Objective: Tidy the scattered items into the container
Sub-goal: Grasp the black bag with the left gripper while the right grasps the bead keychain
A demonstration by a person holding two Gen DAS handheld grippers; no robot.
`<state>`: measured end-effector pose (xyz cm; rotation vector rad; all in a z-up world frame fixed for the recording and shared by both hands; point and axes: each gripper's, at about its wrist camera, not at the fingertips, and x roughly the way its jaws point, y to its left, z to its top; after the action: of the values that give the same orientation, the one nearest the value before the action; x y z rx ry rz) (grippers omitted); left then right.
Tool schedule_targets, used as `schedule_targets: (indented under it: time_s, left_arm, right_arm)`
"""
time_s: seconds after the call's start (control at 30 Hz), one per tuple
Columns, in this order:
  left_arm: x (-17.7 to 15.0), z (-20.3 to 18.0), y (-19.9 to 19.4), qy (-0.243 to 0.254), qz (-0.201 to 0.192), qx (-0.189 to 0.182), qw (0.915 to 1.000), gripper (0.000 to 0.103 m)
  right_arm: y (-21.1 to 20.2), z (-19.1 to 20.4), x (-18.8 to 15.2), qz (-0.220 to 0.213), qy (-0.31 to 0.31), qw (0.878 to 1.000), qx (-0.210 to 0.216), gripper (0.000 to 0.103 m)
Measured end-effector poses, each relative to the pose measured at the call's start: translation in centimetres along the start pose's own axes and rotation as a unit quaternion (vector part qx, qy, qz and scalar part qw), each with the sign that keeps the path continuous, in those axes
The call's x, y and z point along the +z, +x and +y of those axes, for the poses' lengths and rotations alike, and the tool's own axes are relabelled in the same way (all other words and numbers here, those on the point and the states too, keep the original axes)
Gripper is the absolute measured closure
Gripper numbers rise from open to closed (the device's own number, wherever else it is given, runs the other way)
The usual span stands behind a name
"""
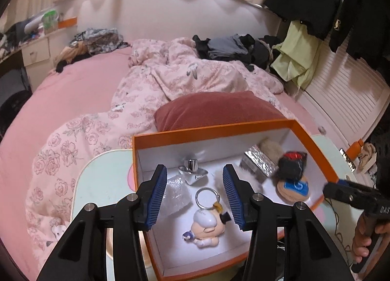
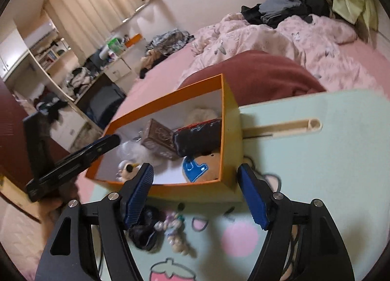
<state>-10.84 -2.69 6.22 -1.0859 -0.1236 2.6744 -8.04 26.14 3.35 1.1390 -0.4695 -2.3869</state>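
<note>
While most items already lie inside the orange cardboard box [image 1: 314, 144], the left gripper [image 1: 195, 198] hangs wide and empty above it; the right gripper [image 2: 195, 195], likewise wide, faces a dark scrunchie [image 2: 143, 232] and beaded charm [image 2: 175, 234] on the tabletop's near edge.
</note>
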Motion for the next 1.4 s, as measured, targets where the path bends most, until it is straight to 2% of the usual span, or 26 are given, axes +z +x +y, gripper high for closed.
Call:
schedule_targets:
  time_s: [0.07, 0.1, 0.17, 0.2, 0.27, 0.37, 0.43, 0.6, 0.67, 0.8, 0.9, 1.0, 1.03, 1.17, 1.4]
  left_arm:
    - [-0.1, 0.0, -0.7, -0.004, -0.011, -0.001, 0.9999, 0.056]
    - [-0.2, 0.0, -1.3, -0.005, -0.021, 0.001, 0.9998, 0.056]
    - [-0.9, -0.4, -3.2, 0.000, -0.046, 0.004, 0.9989, 0.056]
    - [-1.4, -0.7, -4.3, 0.003, -0.057, 0.002, 0.9984, 0.056]
    - [-2.9, -1.6, -6.4, 0.008, -0.071, -0.011, 0.9974, 0.056]
    - [-5.7, -3.2, -7.9, 0.013, -0.060, -0.036, 0.9974, 0.056]
    - [-7.2, -4.0, -8.0, 0.012, -0.047, -0.047, 0.9977, 0.055]
    - [-10.5, -4.7, -7.9, 0.003, -0.037, -0.020, 0.9991, 0.050]
    - [-11.3, -4.5, -7.9, -0.002, -0.029, -0.023, 0.9993, 0.048]
    - [-12.1, -3.6, -8.1, -0.020, -0.023, -0.032, 0.9990, 0.048]
    - [-11.9, -3.5, -8.1, -0.021, -0.025, -0.029, 0.9990, 0.048]
    - [-11.6, -4.0, -8.0, -0.013, -0.027, -0.031, 0.9991, 0.048]
    - [-11.5, -4.2, -7.9, -0.008, -0.026, -0.030, 0.9992, 0.048]
    - [-11.0, -4.8, -7.3, 0.009, -0.019, -0.027, 0.9994, 0.048]
    - [-10.0, -6.5, -6.0, 0.036, -0.011, -0.006, 0.9993, 0.039]
  right_arm:
    - [-0.4, 0.1, -0.4, 0.002, 0.000, 1.000, 0.000, 0.031]
    - [-0.7, 0.3, -0.5, -0.005, -0.003, 1.000, -0.014, 0.031]
    - [-2.3, 1.3, -0.9, -0.047, -0.031, 0.996, -0.067, 0.031]
    - [-3.1, 1.9, -1.4, -0.065, -0.046, 0.994, -0.079, 0.031]
    - [-4.5, 3.4, -2.7, -0.082, -0.072, 0.991, -0.076, 0.031]
    - [-4.9, 4.9, -5.0, -0.061, -0.107, 0.991, -0.059, 0.031]
    - [-4.3, 5.3, -6.0, -0.051, -0.119, 0.989, -0.069, 0.031]
    - [-1.7, 5.8, -6.9, -0.017, -0.145, 0.983, -0.110, 0.033]
    - [-0.7, 6.0, -6.9, -0.001, -0.149, 0.983, -0.107, 0.040]
    - [1.2, 6.4, -6.8, 0.032, -0.158, 0.980, -0.114, 0.044]
    - [2.2, 6.6, -6.9, 0.056, -0.156, 0.980, -0.111, 0.056]
    - [2.3, 6.8, -7.1, 0.063, -0.162, 0.979, -0.108, 0.075]
    - [2.3, 6.7, -7.1, 0.063, -0.161, 0.979, -0.106, 0.088]
    - [1.2, 6.5, -7.4, 0.041, -0.154, 0.982, -0.098, 0.089]
    - [-0.8, 7.5, -7.6, 0.007, -0.192, 0.970, -0.151, 0.089]
